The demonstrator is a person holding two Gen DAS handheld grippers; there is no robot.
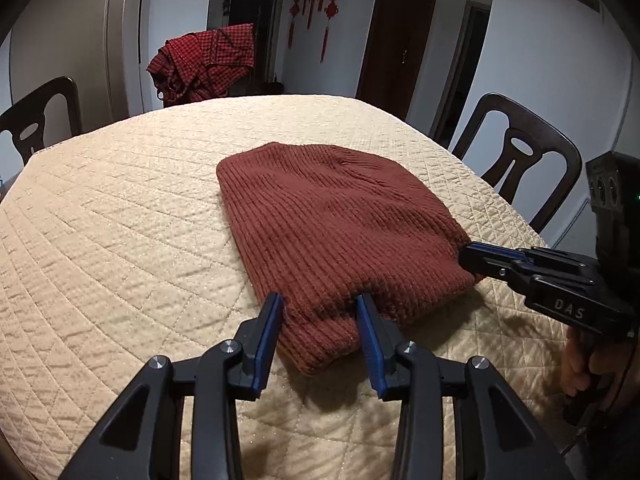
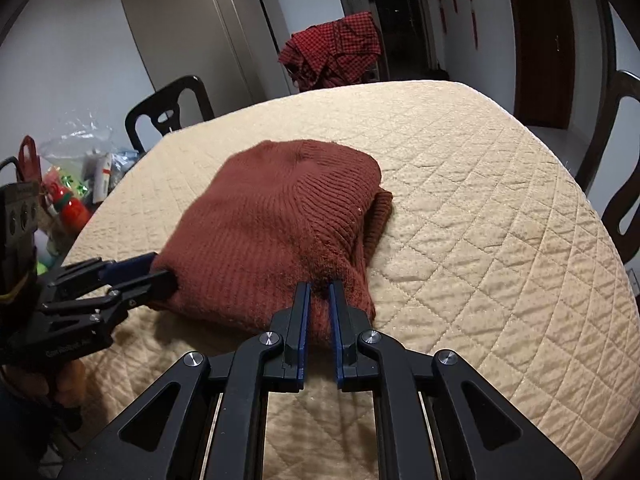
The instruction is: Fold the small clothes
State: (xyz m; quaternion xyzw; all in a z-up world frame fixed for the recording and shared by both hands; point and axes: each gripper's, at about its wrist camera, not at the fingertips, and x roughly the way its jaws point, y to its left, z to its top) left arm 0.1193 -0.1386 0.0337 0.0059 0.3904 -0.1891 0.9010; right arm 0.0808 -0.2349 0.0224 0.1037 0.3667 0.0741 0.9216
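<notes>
Now you hold the near hem of the brown knit beanie (image 1: 332,224), which lies flat on the quilted counter (image 1: 120,208). Your left tongs (image 1: 320,312) stand half open around one corner; your right tongs (image 2: 319,296) are narrow, pinching the other corner. Next, I think, close the left, then lift both corners together and fold away from you.

Left gripper (image 1: 320,300), right gripper (image 2: 319,288): black linkages, blue finger pads, silver pivot screws; "DAS" embossed on right.
</notes>
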